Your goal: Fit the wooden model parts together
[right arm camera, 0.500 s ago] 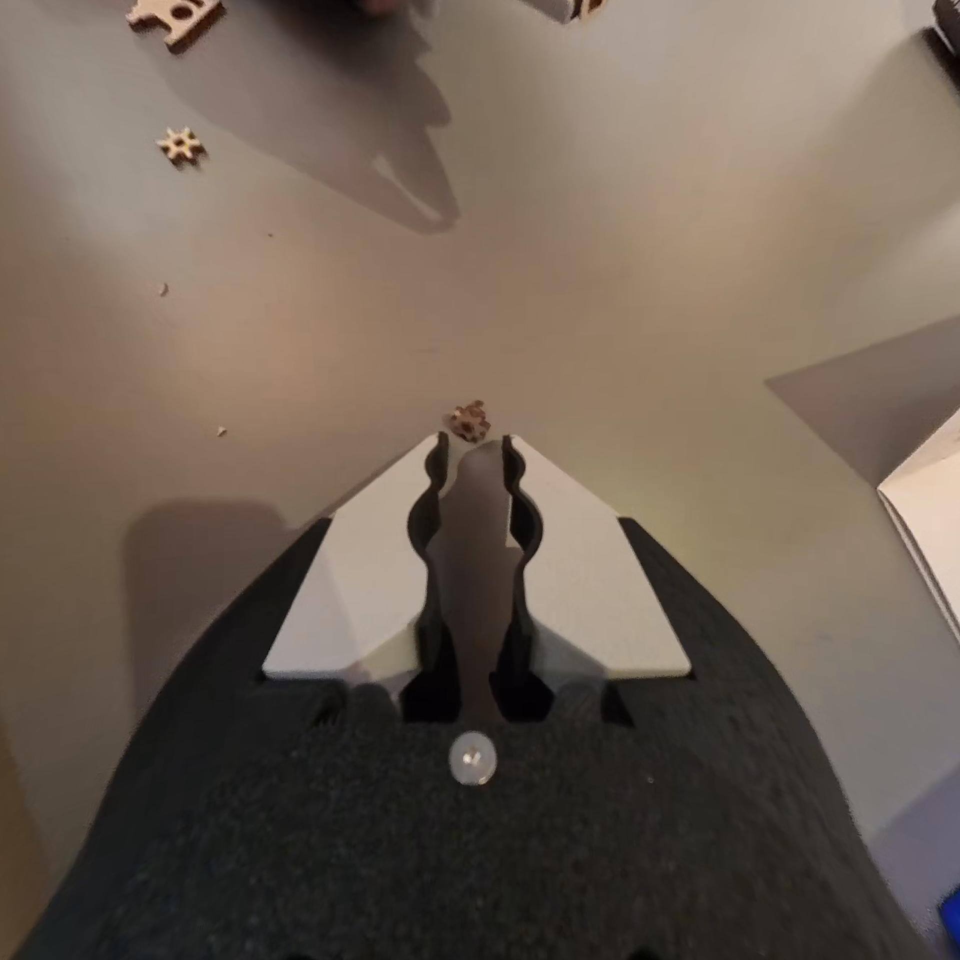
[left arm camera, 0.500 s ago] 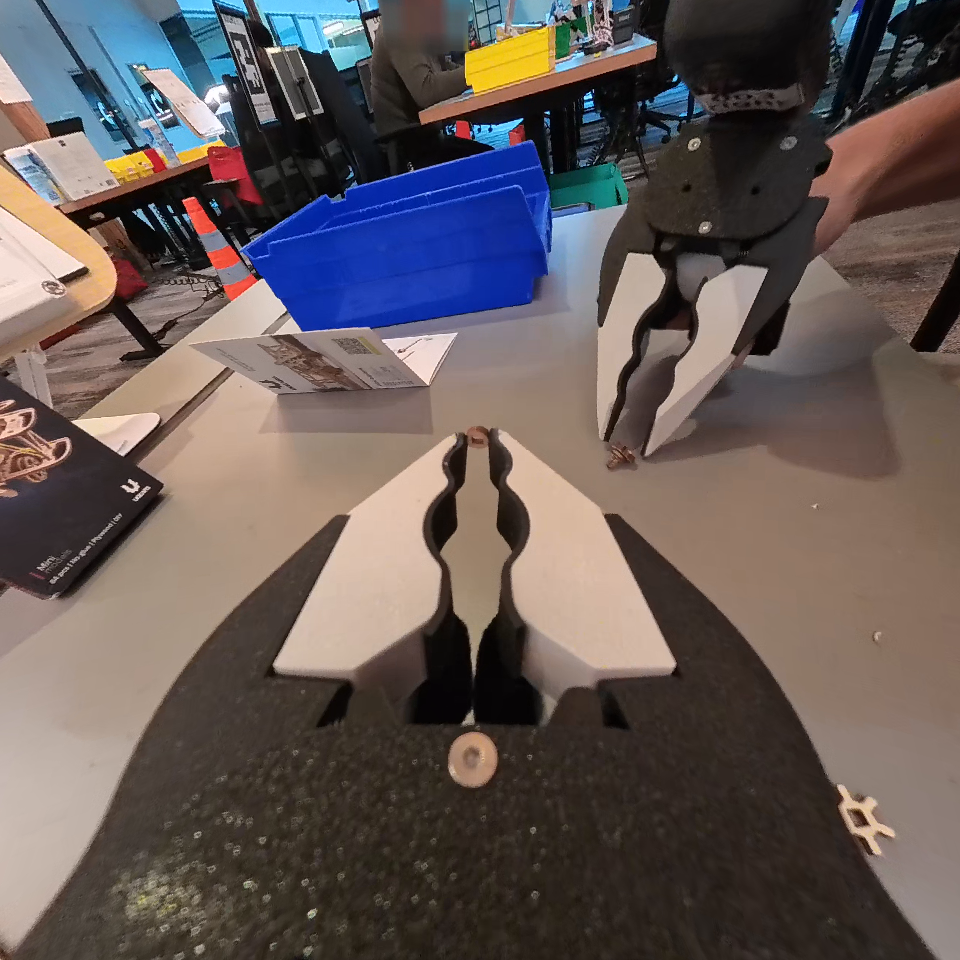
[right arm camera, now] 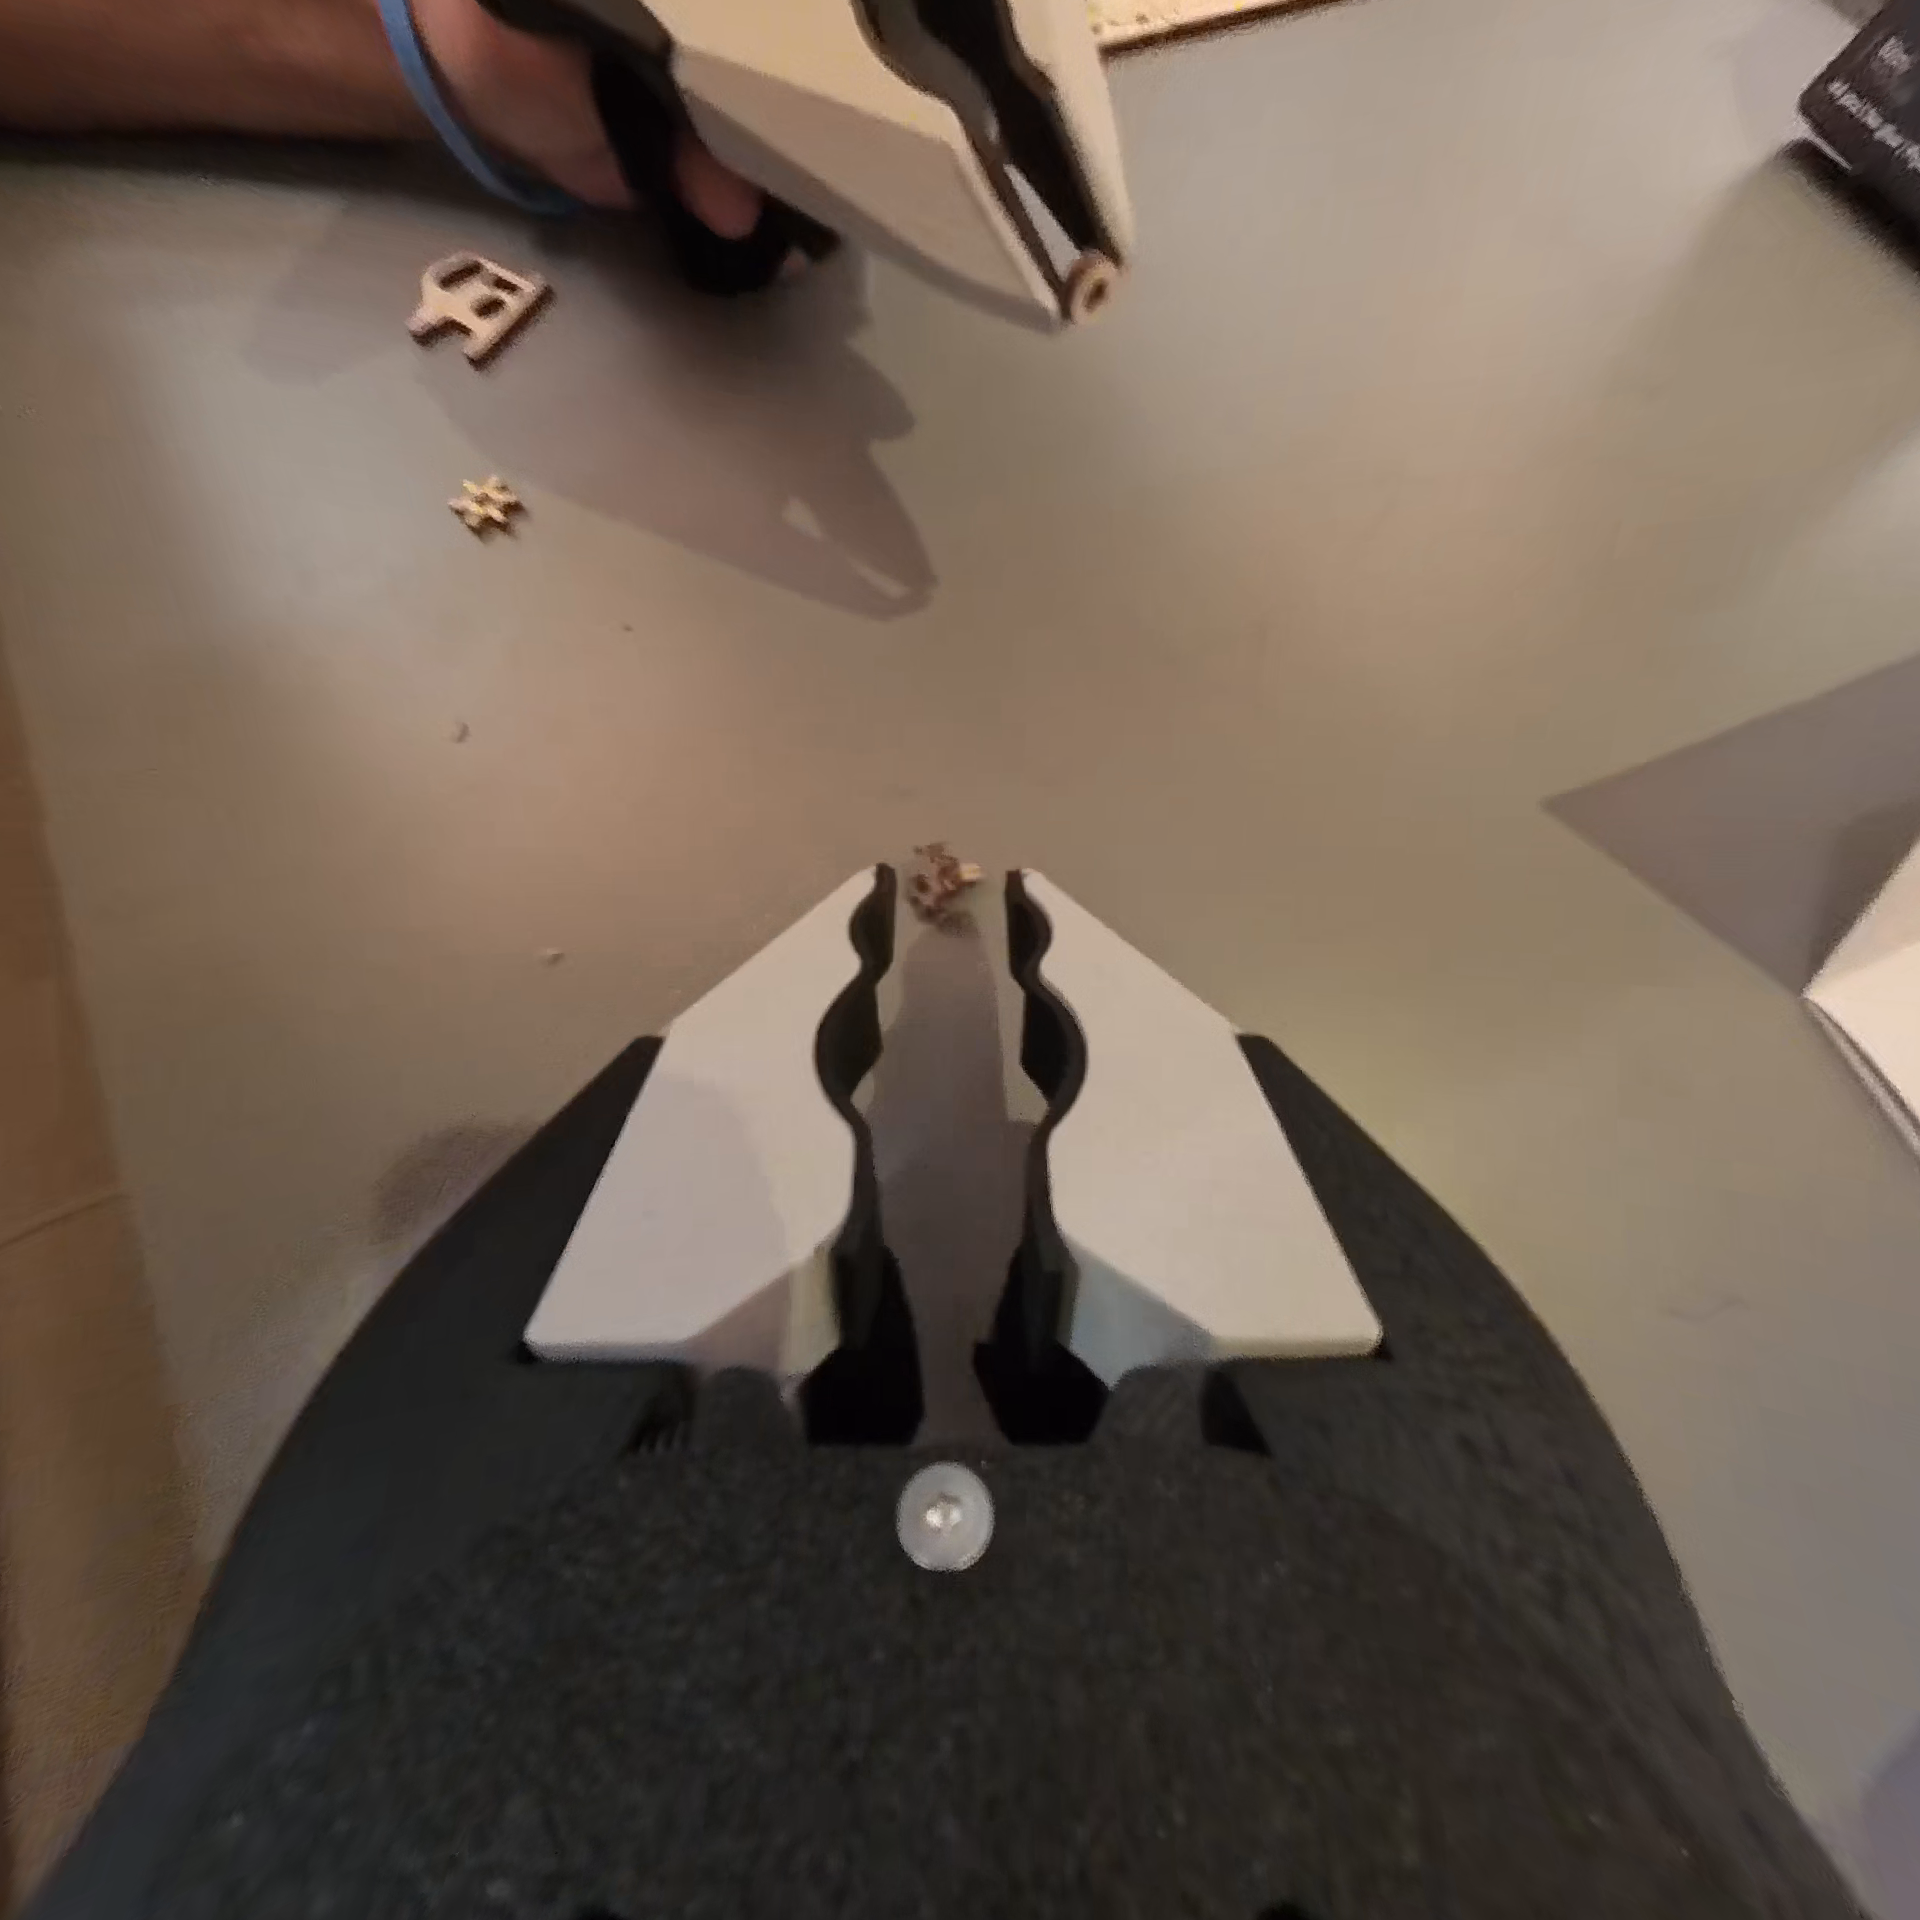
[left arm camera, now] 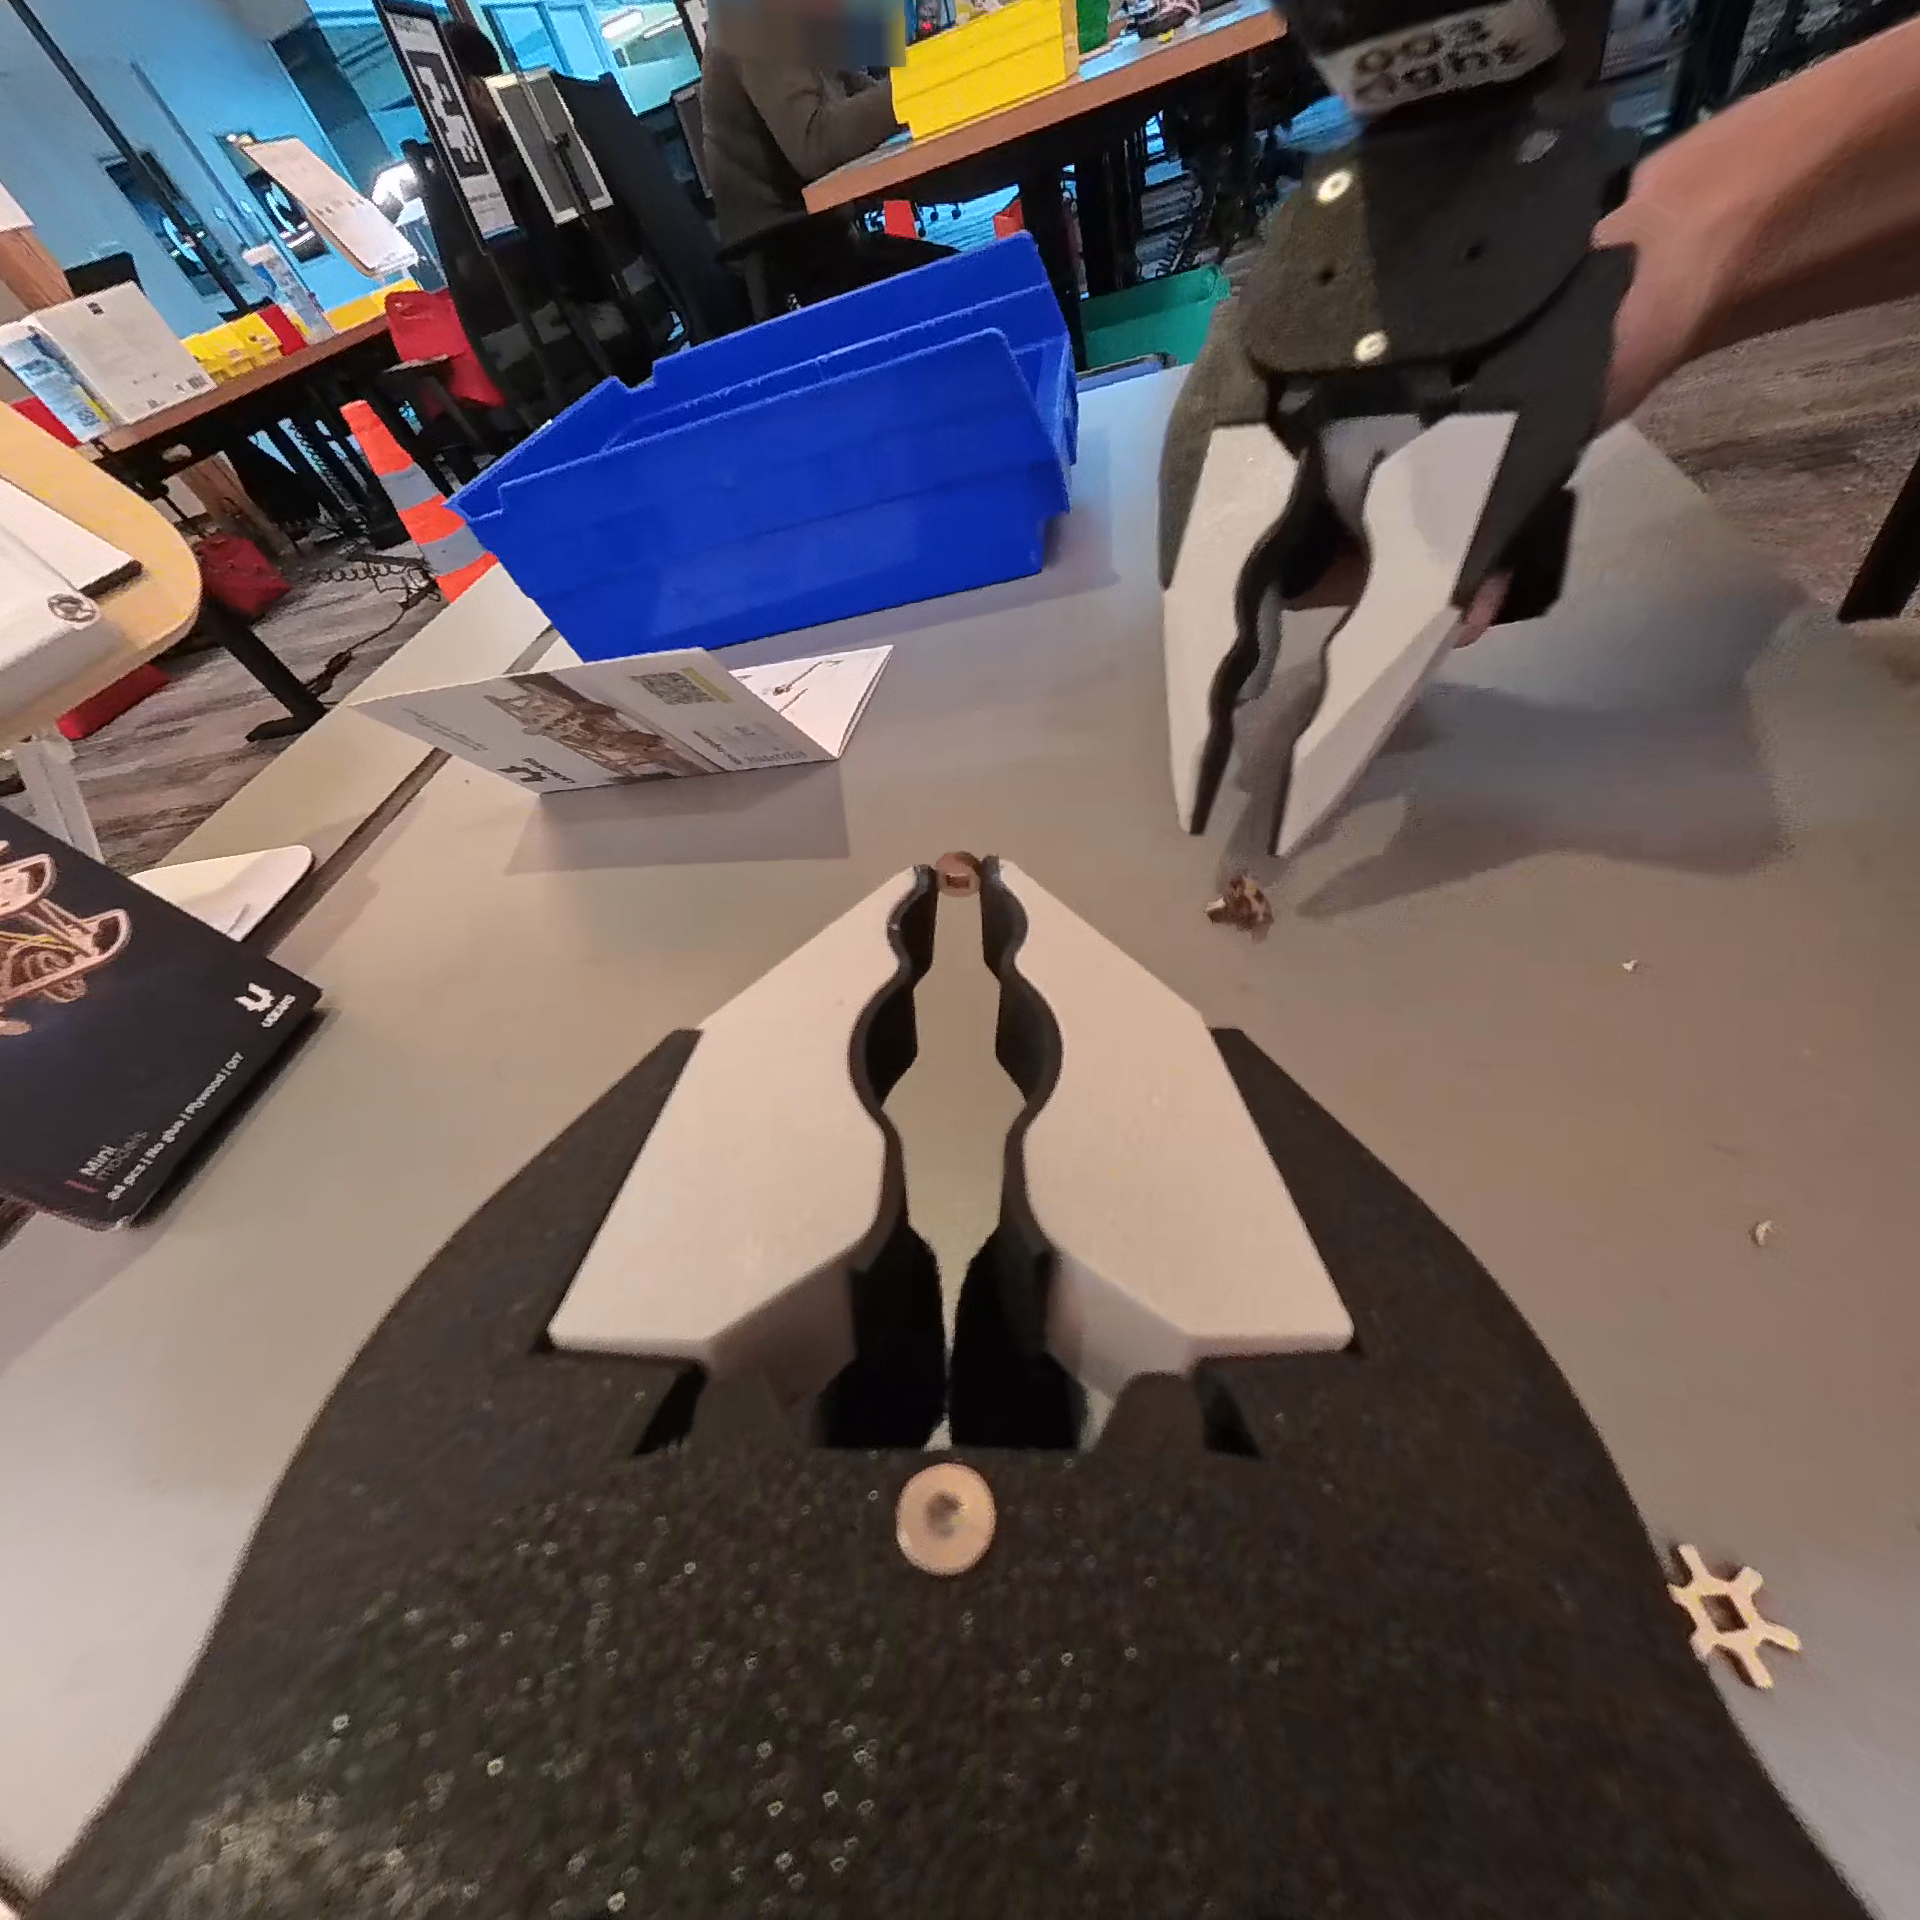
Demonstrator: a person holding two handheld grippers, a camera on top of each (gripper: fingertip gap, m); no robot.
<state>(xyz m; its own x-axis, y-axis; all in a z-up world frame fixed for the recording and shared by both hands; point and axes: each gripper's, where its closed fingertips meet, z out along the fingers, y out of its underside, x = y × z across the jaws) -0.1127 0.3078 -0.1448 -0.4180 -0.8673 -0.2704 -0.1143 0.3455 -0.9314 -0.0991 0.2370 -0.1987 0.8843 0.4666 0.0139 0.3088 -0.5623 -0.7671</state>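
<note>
My left gripper (left arm camera: 956, 875) is shut on a small round wooden piece (left arm camera: 957, 871) and holds it above the grey table (left arm camera: 1507, 1091). It also shows at the top of the right wrist view (right arm camera: 1081, 286), with the round piece (right arm camera: 1093, 281) at its tips. My right gripper (right arm camera: 943, 883) is open and points down at the table. A small wooden gear piece (right arm camera: 943, 885) lies between its tips, untouched. In the left wrist view the right gripper (left arm camera: 1236, 831) hangs just above that gear piece (left arm camera: 1240, 902).
Loose wooden parts lie on the table: a hash-shaped one (left arm camera: 1730, 1626), seen small in the right wrist view (right arm camera: 486, 506), and a flat cut-out (right arm camera: 478, 307). Blue bins (left arm camera: 790, 499) and a folded leaflet (left arm camera: 644, 717) stand behind. A black box (left arm camera: 125, 1039) lies at the left. Left tips and right tips are each some 20 centimetres from the flat cut-out (right arm camera: 478, 307).
The gear piece now sits between my right fingertips instead of just ahead of them. My left gripper with its round piece has come into the top of the right wrist view.
</note>
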